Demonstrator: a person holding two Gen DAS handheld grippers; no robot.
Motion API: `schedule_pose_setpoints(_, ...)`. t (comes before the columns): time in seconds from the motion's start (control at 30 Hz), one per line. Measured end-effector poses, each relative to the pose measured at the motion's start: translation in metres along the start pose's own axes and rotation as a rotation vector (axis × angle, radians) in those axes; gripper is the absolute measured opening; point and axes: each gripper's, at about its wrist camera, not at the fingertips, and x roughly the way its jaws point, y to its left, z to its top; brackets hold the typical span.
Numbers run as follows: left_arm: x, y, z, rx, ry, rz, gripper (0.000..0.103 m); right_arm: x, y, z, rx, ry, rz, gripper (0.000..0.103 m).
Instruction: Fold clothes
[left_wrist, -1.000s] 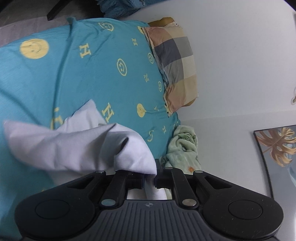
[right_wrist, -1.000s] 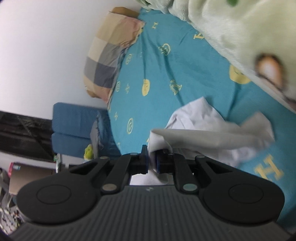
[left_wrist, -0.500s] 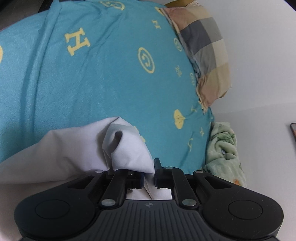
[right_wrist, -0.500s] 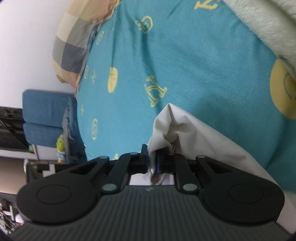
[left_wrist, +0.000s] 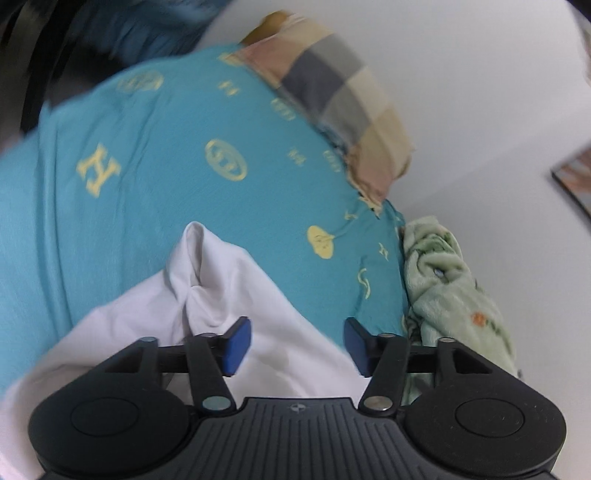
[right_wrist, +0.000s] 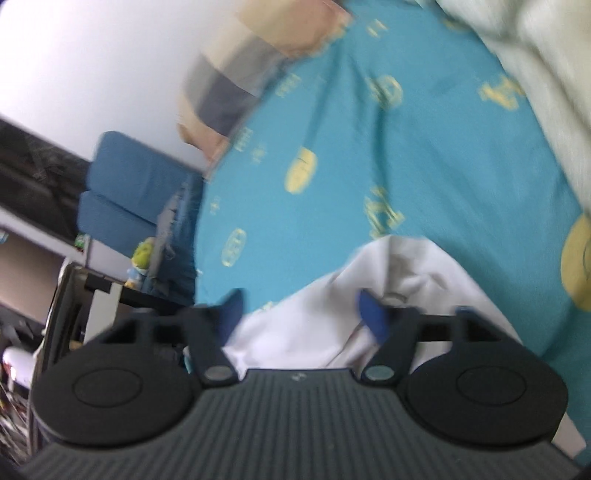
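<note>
A bed with a teal sheet printed in yellow logos fills both views, and nearest on it lies a white garment, rumpled and flat on the sheet. The left gripper and the right gripper both hover over it with jaws spread wide, grasping nothing. Farther off, a checked pillow rests at the sheet's far right edge, with a green blanket bunched against the white wall.

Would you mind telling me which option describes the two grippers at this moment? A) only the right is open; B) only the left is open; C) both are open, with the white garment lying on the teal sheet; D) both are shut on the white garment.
C: the left gripper and the right gripper both show blue pads spread wide apart, and the white garment lies loose on the teal sheet.
</note>
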Motion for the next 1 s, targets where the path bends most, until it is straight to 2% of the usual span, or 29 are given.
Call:
schedule_pose_setpoints(0.13,-0.010,-0.018,-0.012,0.162,-0.020,0.058,0.069,-0.002,0.031,-0.014,-0.259,-0.049,-0.060,0.081)
schedule_pose_setpoints(0.23,-0.006,-0.025,-0.023,0.293,-0.024,0.144,0.069,0.007,0.049,-0.026,-0.463,-0.063,-0.130,0.080)
schedule_pose_setpoints(0.33,0.005,-0.023,-0.031,0.377,-0.015,0.226,0.069,0.032,0.051,-0.033,-0.566,-0.039,-0.203,0.079)
schedule_pose_setpoints(0.5,0.037,0.000,-0.035,0.394,0.054,0.300,0.069,0.063,0.029,-0.037,-0.577,0.022,-0.272,0.078)
schedule_pose_setpoints(0.7,0.052,0.008,-0.039,0.421,0.075,0.324,0.070,0.075,0.022,-0.045,-0.601,0.040,-0.297,0.079)
schedule_pose_setpoints(1.0,0.022,-0.030,-0.050,0.482,0.056,0.329,0.070,0.020,0.048,-0.054,-0.599,-0.043,-0.254,0.078)
